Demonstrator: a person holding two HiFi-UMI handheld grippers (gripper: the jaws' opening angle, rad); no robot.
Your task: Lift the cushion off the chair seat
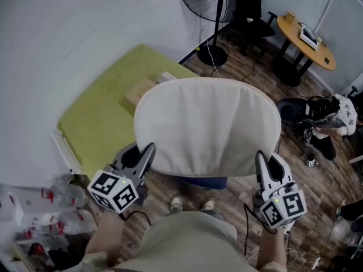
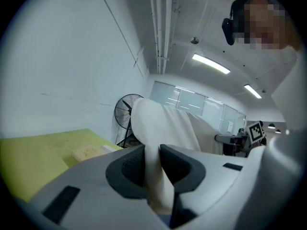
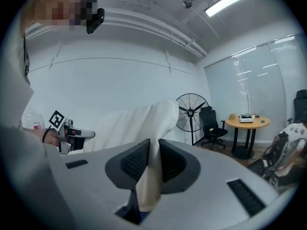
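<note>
A cream cushion [image 1: 207, 126] hangs in the air between my two grippers, spread wide in the head view. My left gripper [image 1: 148, 151] is shut on the cushion's near left corner; in the left gripper view the cushion [image 2: 160, 128] is pinched between the dark pads [image 2: 178, 167]. My right gripper [image 1: 259, 158] is shut on the near right corner, and the right gripper view shows the cushion [image 3: 144, 123] squeezed between its pads [image 3: 134, 162]. A strip of the blue chair seat [image 1: 207, 182] shows just under the cushion's near edge; the rest of the chair is hidden.
A yellow-green table [image 1: 108, 115] with a flat cardboard piece [image 1: 139, 90] stands at the left by the white wall. A floor fan [image 1: 212, 4], an office chair [image 1: 249, 16] and a round wooden table [image 1: 306, 35] stand at the back. Plastic bottles [image 1: 51, 208] lie at lower left.
</note>
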